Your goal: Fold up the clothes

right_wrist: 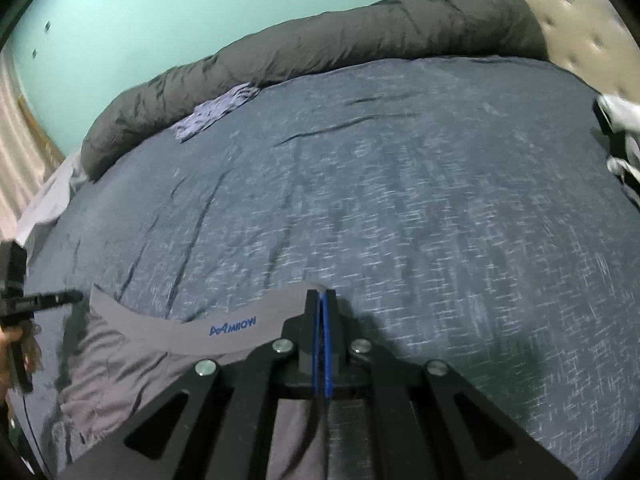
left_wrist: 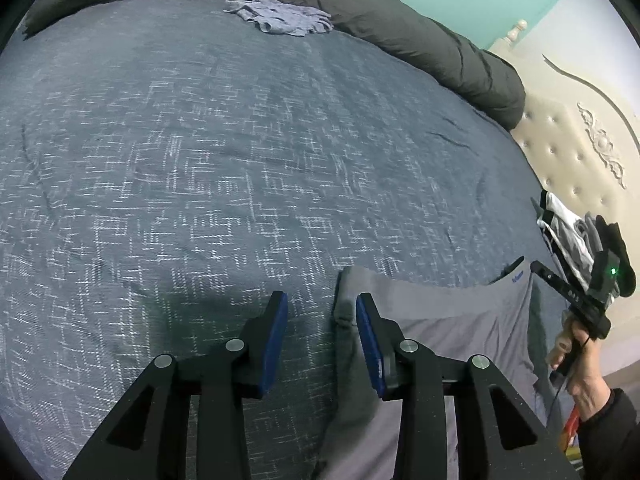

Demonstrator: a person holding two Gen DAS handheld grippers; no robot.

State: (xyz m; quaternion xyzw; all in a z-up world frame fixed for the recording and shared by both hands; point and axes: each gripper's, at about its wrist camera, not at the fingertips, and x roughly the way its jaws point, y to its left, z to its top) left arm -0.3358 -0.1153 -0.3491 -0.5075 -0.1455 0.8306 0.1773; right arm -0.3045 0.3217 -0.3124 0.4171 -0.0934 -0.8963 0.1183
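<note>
The left gripper (left_wrist: 322, 306) hangs low over the bed (left_wrist: 200, 160), its blue-padded fingers (left_wrist: 276, 344) spread apart with nothing between them; the tip at its right sits just at the rumpled left corner of the grey shorts (left_wrist: 448, 320), though I cannot tell whether it touches the cloth. Those shorts lie flat on the blue patterned bedspread, at about five o'clock in the left wrist view, their waistband (right_wrist: 192, 320) printed with blue lettering and curving up toward the right. There the right gripper (right_wrist: 322, 294) has its fingers pressed together on the right end of the waistband, pinching the fabric and lifting that edge a little off the cover. Far across the bed, near twelve o'clock, a crumpled lavender garment (left_wrist: 280, 18) rests against a rolled dark duvet (left_wrist: 400, 20) along the far edge. At three o'clock, beside the cream tufted headboard (left_wrist: 568, 152), sits a small heap of black-and-white clothes (left_wrist: 560, 224).
</note>
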